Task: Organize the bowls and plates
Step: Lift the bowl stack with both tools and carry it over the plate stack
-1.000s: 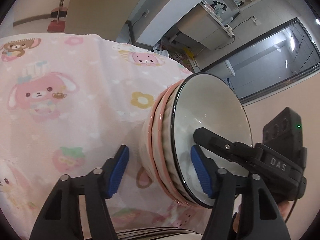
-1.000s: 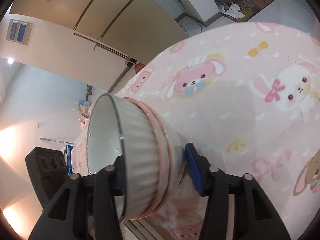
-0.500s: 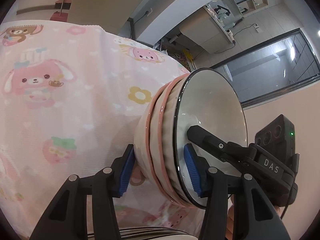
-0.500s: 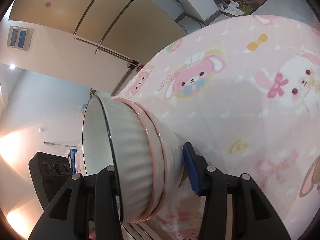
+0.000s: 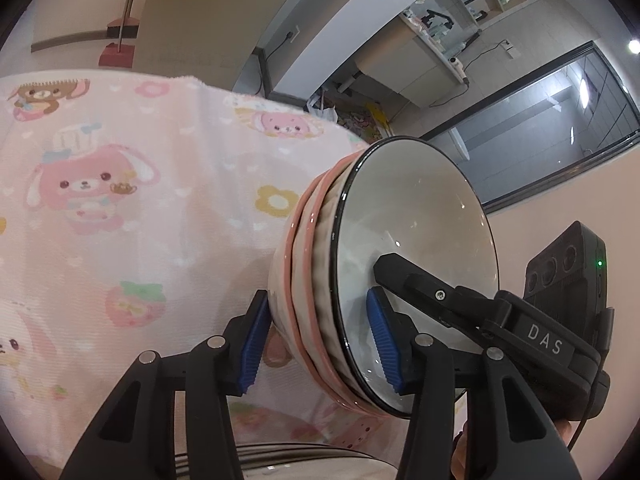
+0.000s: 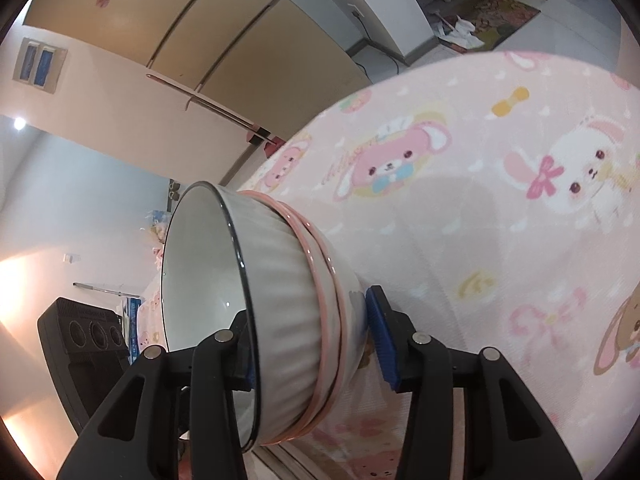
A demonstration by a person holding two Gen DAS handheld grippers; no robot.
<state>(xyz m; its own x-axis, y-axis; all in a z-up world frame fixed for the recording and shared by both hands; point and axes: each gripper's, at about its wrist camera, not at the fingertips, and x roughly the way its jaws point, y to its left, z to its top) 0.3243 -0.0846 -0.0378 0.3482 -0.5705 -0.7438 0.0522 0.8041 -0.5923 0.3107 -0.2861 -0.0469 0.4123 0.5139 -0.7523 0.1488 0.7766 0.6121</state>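
Together we pinch the stack of bowls (image 5: 320, 280) from opposite sides, left gripper (image 5: 320, 338) and right gripper (image 6: 316, 346) both clamped across it, tipped on edge above the pink cartoon tablecloth (image 5: 120, 200).

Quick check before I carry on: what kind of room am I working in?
Probably a home living or dining area: a table under a pink cartoon tablecloth, tall wooden cupboard doors, a broom against the wall and a patterned floor mat.
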